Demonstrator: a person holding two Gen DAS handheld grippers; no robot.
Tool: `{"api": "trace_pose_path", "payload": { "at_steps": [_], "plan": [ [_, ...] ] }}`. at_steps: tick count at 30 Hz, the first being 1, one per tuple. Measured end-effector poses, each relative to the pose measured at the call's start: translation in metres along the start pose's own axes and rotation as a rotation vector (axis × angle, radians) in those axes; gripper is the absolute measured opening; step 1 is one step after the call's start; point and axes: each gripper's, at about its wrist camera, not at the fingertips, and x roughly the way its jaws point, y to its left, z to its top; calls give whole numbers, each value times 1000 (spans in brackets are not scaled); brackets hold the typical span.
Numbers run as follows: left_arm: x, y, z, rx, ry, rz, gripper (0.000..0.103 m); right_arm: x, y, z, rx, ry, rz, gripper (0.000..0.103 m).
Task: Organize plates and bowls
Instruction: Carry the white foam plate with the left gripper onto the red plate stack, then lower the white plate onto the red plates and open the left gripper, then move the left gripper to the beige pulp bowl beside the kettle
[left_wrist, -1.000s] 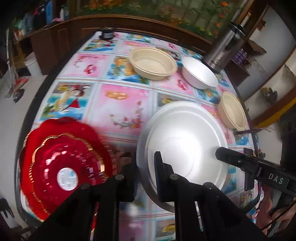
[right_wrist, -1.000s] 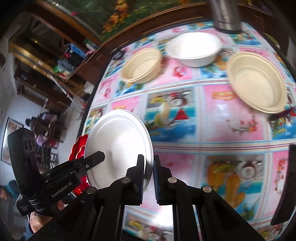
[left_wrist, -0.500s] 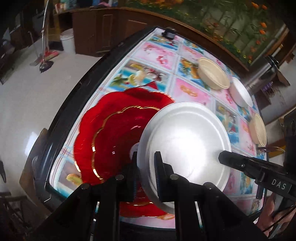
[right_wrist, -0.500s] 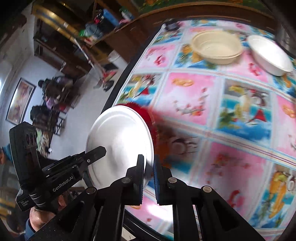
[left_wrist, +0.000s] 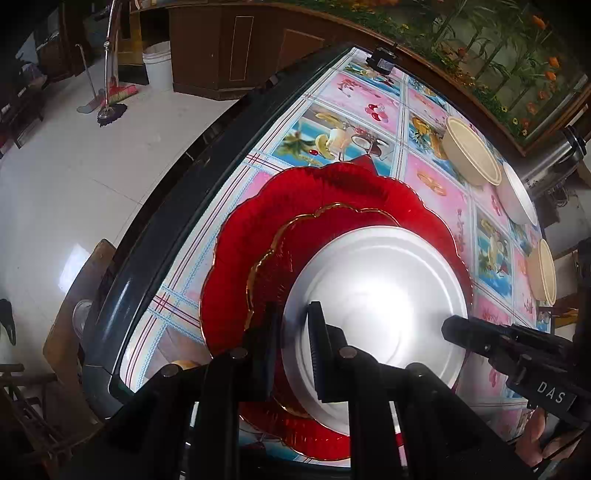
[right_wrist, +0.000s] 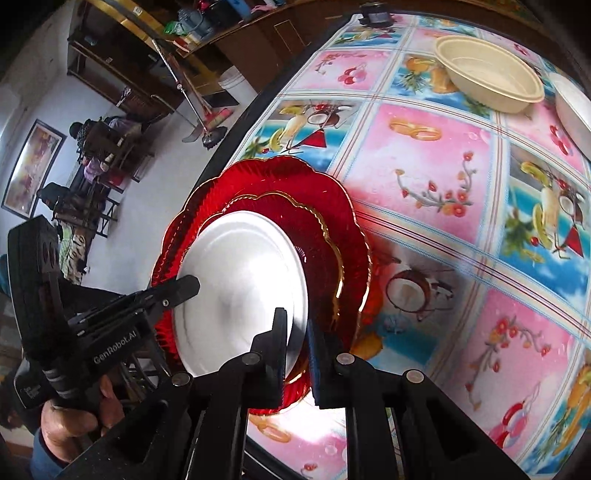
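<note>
A silver metal plate (left_wrist: 380, 295) (right_wrist: 240, 280) is held by both grippers over two stacked red scalloped plates (left_wrist: 295, 206) (right_wrist: 332, 221) near the table's left corner. My left gripper (left_wrist: 293, 332) is shut on the silver plate's near rim. My right gripper (right_wrist: 297, 343) is shut on the opposite rim. Whether the silver plate touches the red stack I cannot tell. The right gripper's finger shows in the left wrist view (left_wrist: 480, 336); the left gripper's finger shows in the right wrist view (right_wrist: 177, 291).
Two cream bowls (left_wrist: 471, 151) (left_wrist: 543, 269) and a white bowl (left_wrist: 517, 195) sit further along the patterned tablecloth (right_wrist: 424, 166). A steel flask (left_wrist: 554, 162) stands at the far edge. The table's dark edge (left_wrist: 177, 206) runs close to the red plates.
Both grippers carried the silver plate leftward from the table's middle to over the red plates and lowered it close to them.
</note>
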Motion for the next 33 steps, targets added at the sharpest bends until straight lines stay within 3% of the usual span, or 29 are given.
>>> {"api": "trace_pose_path", "payload": {
  "at_steps": [7, 13, 20, 24, 28, 30, 33],
  "plan": [
    [-11, 7, 8, -21, -37, 22, 16, -11, 5, 0, -42, -9, -28, 13],
    [-32, 0, 20, -13, -100, 36, 23, -53, -20, 1, 15, -102, -3, 13],
    [-50, -48, 19, 90, -134, 5, 26, -115, -102, 0, 221, -225, -25, 13],
    [-54, -88, 7, 189, -132, -13, 32, -153, -172, 5, 374, -306, -115, 13],
    [-51, -117, -9, 251, -109, -35, 32, -178, -235, 10, 480, -357, -267, 13],
    [-49, -127, -18, 267, -96, -32, 32, -179, -261, 17, 503, -338, -339, 21],
    [-45, -137, -28, 282, -78, -31, 32, -174, -285, 22, 510, -322, -352, 24]
  ]
}}
